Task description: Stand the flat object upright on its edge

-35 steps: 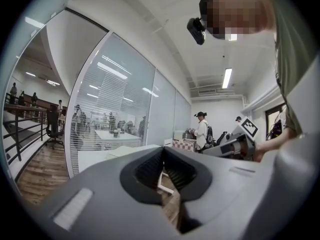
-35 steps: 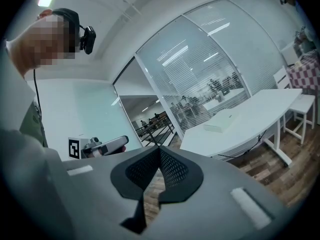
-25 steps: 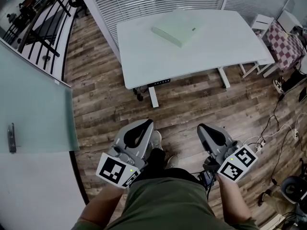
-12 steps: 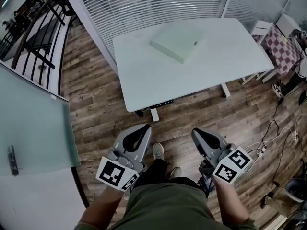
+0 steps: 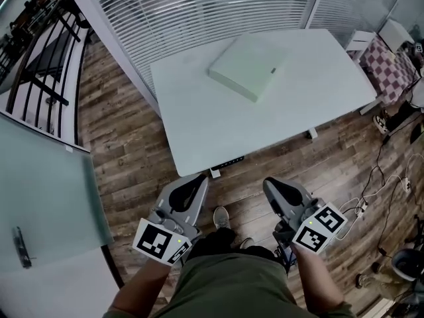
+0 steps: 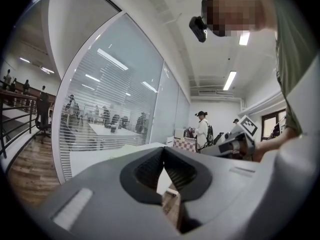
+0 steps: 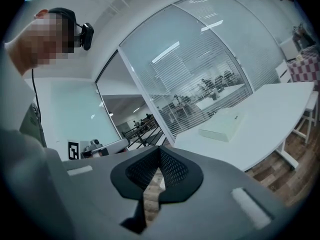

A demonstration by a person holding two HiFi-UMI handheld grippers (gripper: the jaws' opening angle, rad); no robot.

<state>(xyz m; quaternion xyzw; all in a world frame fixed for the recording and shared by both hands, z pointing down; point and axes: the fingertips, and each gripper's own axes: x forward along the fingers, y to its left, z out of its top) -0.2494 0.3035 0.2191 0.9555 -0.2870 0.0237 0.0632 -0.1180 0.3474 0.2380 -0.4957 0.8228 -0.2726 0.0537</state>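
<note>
The white table (image 5: 212,128) sits closer in the head view than a second ago; its near edge now lies just ahead of both gripper tips, with only a strip of wooden floor (image 5: 132,171) between them. The flat box (image 5: 250,66) has not shifted: it lies flat on its broad face toward the far edge of the tabletop, about midway along. The left gripper (image 5: 199,176) and right gripper (image 5: 270,183) are both closed with nothing between the jaws. Judging from this, the approach is nearly done and the standing-up has not yet begun.
</note>
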